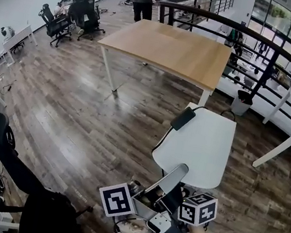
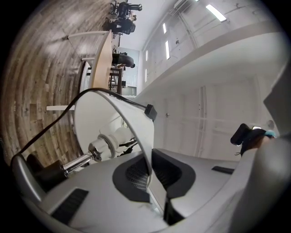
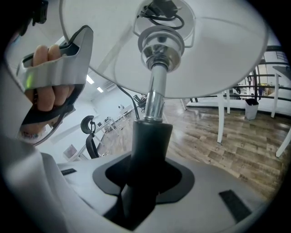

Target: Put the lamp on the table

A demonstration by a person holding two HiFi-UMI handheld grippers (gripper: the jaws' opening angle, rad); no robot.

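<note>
Above the plank floor (image 1: 79, 112), well apart from the wooden surface (image 1: 171, 48), the person is holding the lamp (image 1: 196, 144) in midair. The left claw (image 2: 150, 177) is pinching the white shade (image 2: 109, 132) at its rim, and the right claw (image 3: 145, 182) is clamping the black stem (image 3: 149, 136). Reaching the surface and setting the lamp down are still waiting.

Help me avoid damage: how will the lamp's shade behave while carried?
The shade looks thin, so it probably flexes or dents where the left gripper pinches its rim. With the right gripper on the slim stem, the lamp likely feels top-heavy. The cord may snag.
</note>
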